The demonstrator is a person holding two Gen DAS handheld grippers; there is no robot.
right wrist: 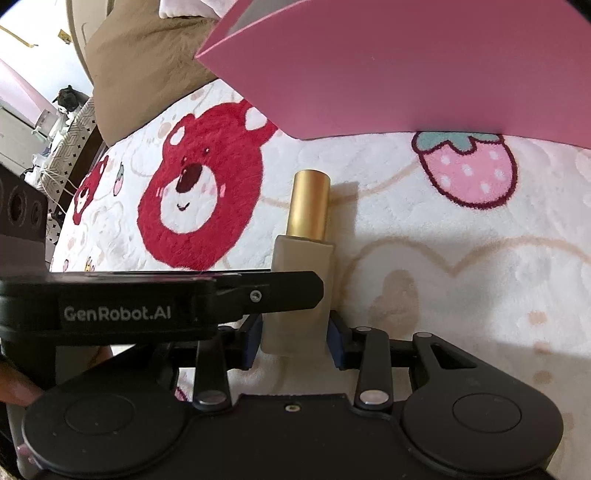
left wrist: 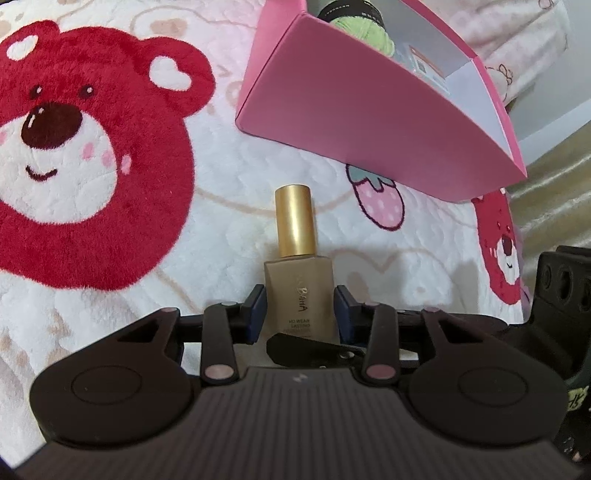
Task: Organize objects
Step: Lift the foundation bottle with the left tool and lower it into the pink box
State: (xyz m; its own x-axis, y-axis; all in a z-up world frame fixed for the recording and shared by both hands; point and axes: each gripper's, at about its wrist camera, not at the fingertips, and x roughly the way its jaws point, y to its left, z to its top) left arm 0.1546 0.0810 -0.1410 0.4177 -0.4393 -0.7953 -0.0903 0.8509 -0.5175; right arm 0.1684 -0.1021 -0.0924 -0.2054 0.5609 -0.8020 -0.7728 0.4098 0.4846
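A frosted beige foundation bottle with a gold cap stands upright between my left gripper's blue pads, which press on its two sides. In the right wrist view the same bottle also sits between my right gripper's blue pads, which touch its lower body. A black finger of the left gripper crosses in front of the bottle there. An open pink box lies just beyond the bottle, holding a green yarn ball and cards.
Everything rests on a fluffy white blanket printed with red bears and strawberries. The pink box's wall looms close over the bottle. A brown pillow lies at the far left, and furniture beyond the bed edge.
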